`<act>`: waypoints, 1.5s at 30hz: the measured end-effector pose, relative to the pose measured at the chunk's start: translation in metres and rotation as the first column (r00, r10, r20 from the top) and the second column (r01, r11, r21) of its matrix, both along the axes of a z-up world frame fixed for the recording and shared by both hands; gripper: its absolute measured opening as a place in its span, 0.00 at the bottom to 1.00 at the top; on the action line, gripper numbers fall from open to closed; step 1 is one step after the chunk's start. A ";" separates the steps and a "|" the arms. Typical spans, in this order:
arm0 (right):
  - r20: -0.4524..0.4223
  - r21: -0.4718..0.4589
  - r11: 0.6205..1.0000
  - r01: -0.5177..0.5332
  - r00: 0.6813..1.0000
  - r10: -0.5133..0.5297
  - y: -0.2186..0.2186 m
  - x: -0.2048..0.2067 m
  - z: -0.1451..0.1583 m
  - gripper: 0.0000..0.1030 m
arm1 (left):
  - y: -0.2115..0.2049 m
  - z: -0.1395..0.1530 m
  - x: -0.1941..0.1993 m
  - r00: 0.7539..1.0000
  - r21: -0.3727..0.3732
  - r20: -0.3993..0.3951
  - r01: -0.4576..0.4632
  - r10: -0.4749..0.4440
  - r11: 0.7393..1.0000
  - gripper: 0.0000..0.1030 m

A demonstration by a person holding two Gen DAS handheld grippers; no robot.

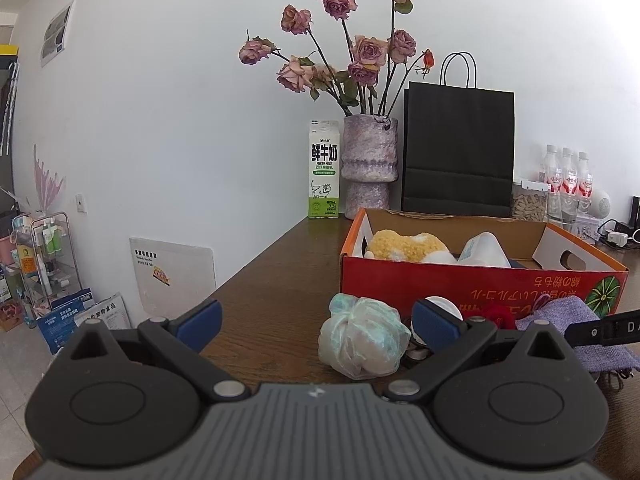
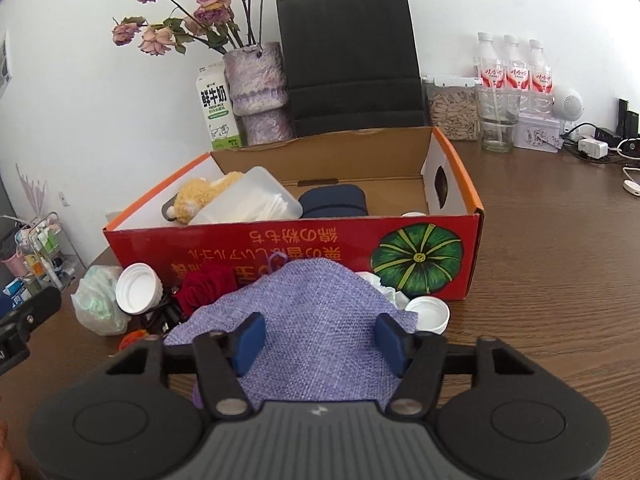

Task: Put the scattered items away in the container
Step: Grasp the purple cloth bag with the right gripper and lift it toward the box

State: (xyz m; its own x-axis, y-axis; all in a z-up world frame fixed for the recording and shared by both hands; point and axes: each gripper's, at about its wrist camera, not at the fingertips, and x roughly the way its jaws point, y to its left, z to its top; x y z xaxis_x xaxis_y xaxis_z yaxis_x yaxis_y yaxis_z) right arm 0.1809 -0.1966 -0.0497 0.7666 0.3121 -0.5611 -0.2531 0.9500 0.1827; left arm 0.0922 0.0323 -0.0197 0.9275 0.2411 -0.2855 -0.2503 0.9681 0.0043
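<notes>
A: Right gripper (image 2: pixel 320 344) first. Blue pads (image 2: pixel 251 342) partly spread, jaws standing apart over the purple woven cloth (image 2: pixel 316 312). The cloth lies between and under the fingers; neither pad presses on it as far as I can see.

B: Noted. Left gripper (image 1: pixel 316 326)?

A: Fingers wide apart, nothing between them. The left pad (image 1: pixel 200 324) sits over bare table; the right pad is in front of a white cap. A bundled pale plastic bag (image 1: pixel 362 338) rests on the table just ahead, inside the span of the jaws but not touched.

B: What lies around the cloth?

A: From the right wrist view: a white ribbed cap (image 2: pixel 138 288) on its side to the left, a dark red knitted piece (image 2: pixel 206 286) next to it, some black cable beneath and a bit of orange below that. On the right, a white lid (image 2: pixel 428 314) lying flat, crumpled white paper just behind it. All of it is heaped against the front wall of the box.

B: And the container?

A: Red cardboard box (image 2: pixel 280 246), pumpkin print and upside-down lettering on the near face, open top. Inside: a yellow plush toy (image 2: pixel 200 196), a clear plastic tub (image 2: pixel 256 200) leaning on it, a dark blue pouch (image 2: pixel 334 200).

B: Beyond that?

A: Wooden table (image 2: pixel 560 280). Behind the box a milk carton (image 1: pixel 324 168), a vase of dried roses (image 1: pixel 370 160), a black paper bag (image 1: pixel 458 148), bottles to the right.
</notes>
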 end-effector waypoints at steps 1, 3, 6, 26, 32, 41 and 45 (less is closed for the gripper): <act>0.026 -0.004 1.000 0.005 1.000 -0.005 -0.001 -0.004 0.002 0.24 | 0.000 0.000 0.000 1.000 -0.001 -0.001 0.000 0.000 1.000 1.00; 0.049 -0.004 1.000 0.002 0.999 -0.002 -0.005 -0.010 0.005 0.14 | 0.000 0.000 0.001 1.000 -0.001 -0.005 -0.001 0.001 1.000 1.00; 0.060 -0.012 1.000 -0.009 0.998 0.010 -0.007 -0.015 0.006 0.07 | 0.001 0.000 0.002 1.000 -0.007 -0.012 0.000 0.000 1.000 1.00; 0.195 0.091 0.995 -0.028 0.981 0.010 -0.024 -0.038 0.043 0.03 | -0.002 0.001 0.048 0.981 -0.023 -0.181 0.066 -0.069 0.998 1.00; 0.191 0.088 0.996 -0.032 0.982 0.015 -0.024 -0.038 0.041 0.03 | 0.008 -0.001 0.059 0.979 -0.103 -0.192 0.056 -0.075 0.993 0.91; 0.193 0.089 0.995 -0.040 0.981 0.023 -0.024 -0.038 0.042 0.03 | 0.027 -0.005 0.062 0.969 -0.256 -0.217 0.057 -0.115 0.965 0.35; 0.202 0.092 0.995 -0.045 0.979 0.025 -0.026 -0.039 0.045 0.03 | 0.028 0.003 0.050 0.978 -0.242 -0.182 0.052 -0.098 0.969 0.35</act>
State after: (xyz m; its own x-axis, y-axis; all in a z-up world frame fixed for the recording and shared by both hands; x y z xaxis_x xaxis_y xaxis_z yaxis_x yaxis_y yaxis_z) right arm 0.1417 -0.2221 -0.0051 0.8483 0.3854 -0.3632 -0.3264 0.9206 0.2144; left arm 0.1418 0.0605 -0.0169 0.8631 0.0776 -0.4990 -0.1936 0.9635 -0.1850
